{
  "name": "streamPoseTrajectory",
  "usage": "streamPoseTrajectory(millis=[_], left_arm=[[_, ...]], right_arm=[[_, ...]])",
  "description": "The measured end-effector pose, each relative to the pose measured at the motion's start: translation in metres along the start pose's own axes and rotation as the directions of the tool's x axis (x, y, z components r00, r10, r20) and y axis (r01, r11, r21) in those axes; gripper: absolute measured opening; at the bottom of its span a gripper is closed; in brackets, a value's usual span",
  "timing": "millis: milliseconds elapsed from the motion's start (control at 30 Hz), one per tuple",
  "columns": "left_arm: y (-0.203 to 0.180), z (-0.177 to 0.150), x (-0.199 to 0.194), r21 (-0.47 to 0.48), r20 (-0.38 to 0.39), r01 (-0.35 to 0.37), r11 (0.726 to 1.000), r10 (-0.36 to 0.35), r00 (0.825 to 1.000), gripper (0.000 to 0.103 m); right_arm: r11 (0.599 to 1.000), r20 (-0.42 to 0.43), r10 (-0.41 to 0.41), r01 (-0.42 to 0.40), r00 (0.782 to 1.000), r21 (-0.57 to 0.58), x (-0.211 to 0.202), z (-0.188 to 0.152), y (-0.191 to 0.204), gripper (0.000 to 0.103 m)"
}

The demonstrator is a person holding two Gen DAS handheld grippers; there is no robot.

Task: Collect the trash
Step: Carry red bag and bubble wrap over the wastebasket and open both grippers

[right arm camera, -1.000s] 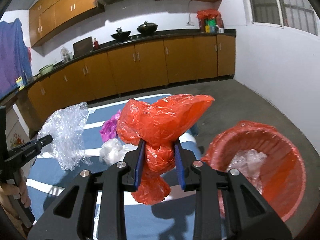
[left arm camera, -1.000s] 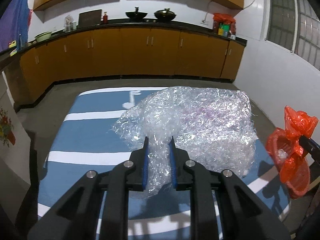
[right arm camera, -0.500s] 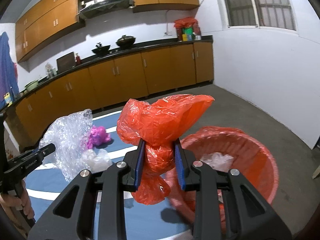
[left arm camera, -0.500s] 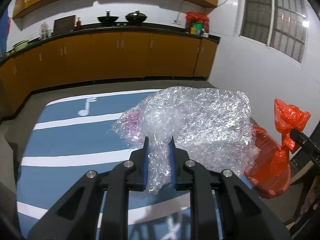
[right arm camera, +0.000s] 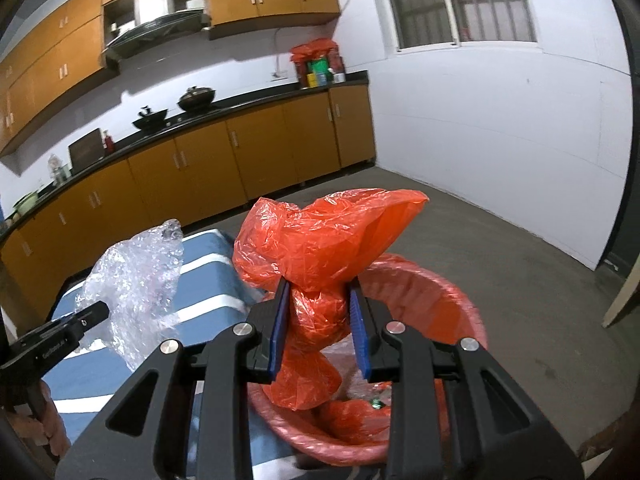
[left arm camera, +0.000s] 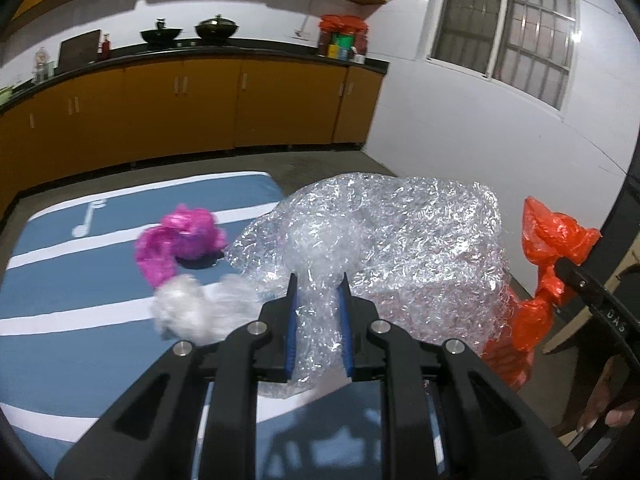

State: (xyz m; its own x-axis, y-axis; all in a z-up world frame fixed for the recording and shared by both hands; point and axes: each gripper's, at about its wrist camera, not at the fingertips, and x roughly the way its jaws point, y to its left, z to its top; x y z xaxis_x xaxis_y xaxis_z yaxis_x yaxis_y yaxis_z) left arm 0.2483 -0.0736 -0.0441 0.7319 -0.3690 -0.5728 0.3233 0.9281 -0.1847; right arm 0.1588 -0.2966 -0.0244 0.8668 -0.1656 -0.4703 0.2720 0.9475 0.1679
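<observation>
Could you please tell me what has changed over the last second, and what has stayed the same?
Both tongs swung right toward the red bin. The right tongs carried the red plastic bag from over the blue mat to above the bin. The left tongs brought the bubble wrap closer. Nothing was released; the pink scrap and white wad remain on the mat.

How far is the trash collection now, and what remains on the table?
Some trash already lies in the red bin. In hand: the right gripper holds a red plastic bag over it; the left gripper holds bubble wrap. Left: a pink wad and a white wad on the table.
</observation>
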Motion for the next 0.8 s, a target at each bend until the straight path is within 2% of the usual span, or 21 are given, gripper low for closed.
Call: streamPoseTrajectory(millis=[300,800], left_arm=[[-0.049,-0.005,0.029,0.03,-0.038,0.075,0.997,-0.074,0.997,0.018],[-0.082,-0.008,0.066,0.042,-0.096,0.13,0.991,-0.126,0.987,0.02]], right_arm=[[0.998,0.007,-0.054,0.054,0.999,0.036,0.002,0.005,-0.025,0.029],[0.993,0.016,-0.095,0.093,0.995,0.069,0.01,0.01,-0.046,0.029]])
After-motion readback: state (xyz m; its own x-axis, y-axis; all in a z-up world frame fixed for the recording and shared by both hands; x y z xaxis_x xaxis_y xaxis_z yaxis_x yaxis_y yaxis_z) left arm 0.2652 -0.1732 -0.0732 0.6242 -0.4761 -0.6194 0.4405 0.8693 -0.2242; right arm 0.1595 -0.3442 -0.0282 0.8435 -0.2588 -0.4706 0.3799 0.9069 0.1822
